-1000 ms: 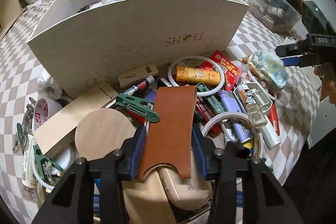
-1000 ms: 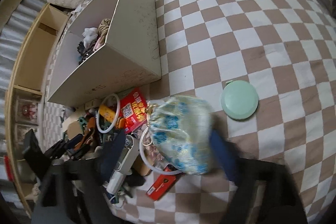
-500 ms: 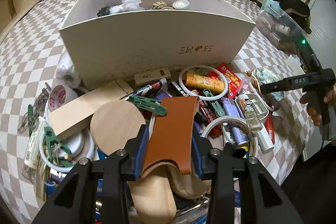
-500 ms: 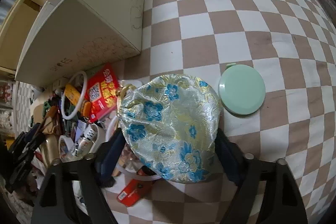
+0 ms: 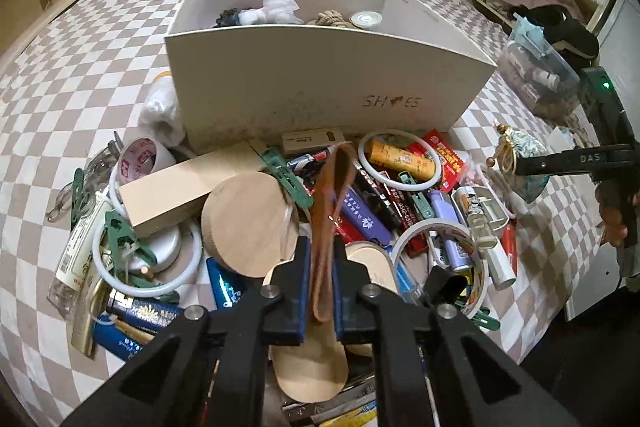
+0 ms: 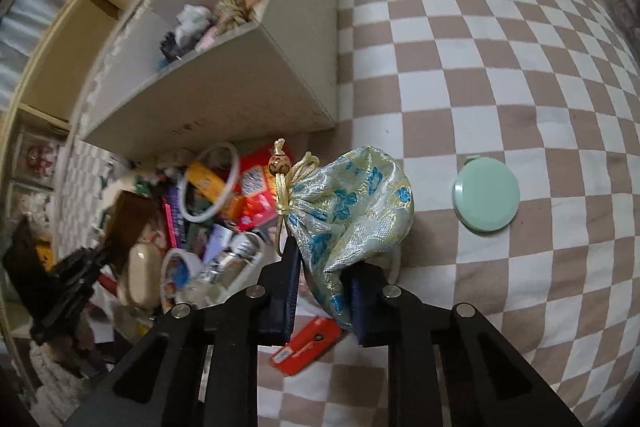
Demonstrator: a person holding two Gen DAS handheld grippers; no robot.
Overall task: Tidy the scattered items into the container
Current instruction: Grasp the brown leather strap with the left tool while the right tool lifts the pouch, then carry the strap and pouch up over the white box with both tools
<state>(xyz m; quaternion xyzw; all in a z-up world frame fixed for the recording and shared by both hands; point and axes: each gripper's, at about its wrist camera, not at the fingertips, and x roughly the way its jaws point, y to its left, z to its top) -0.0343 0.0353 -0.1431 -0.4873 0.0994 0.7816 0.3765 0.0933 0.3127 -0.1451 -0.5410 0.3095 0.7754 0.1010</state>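
we start with the bed [image 6: 500,75], its checked cover carrying everything here. on it stands the container [image 5: 320,83], a pale open box marked for shoes, with a few things already inside; the near wall is tall, so whatever we carry has to clear its rim before we let go. in front of that wall lies the heap of scattered items [image 5: 400,195]: tubes, rings, clips, tape, a wooden disc [image 5: 248,223].

our left tongs [image 5: 320,279] are pinched narrow on the brown leather strap [image 5: 326,211], which stands up on edge between the pads and reaches toward the box. the strap looks limp, so we judge it best to lift straight up until its far end hangs free of the heap, then carry it over the near wall and release low inside.

our right tongs [image 6: 320,283] are clamped on the lower part of the brocade pouch [image 6: 352,211], blue and gold, with its cord and bead [image 6: 279,165] at the top. it sits beside the heap, near the box's corner. the grip is on loose cloth, so we should move smoothly and keep the cord from snagging the white ring [image 6: 210,187].

the green round case [image 6: 486,197] lies well apart and can wait.
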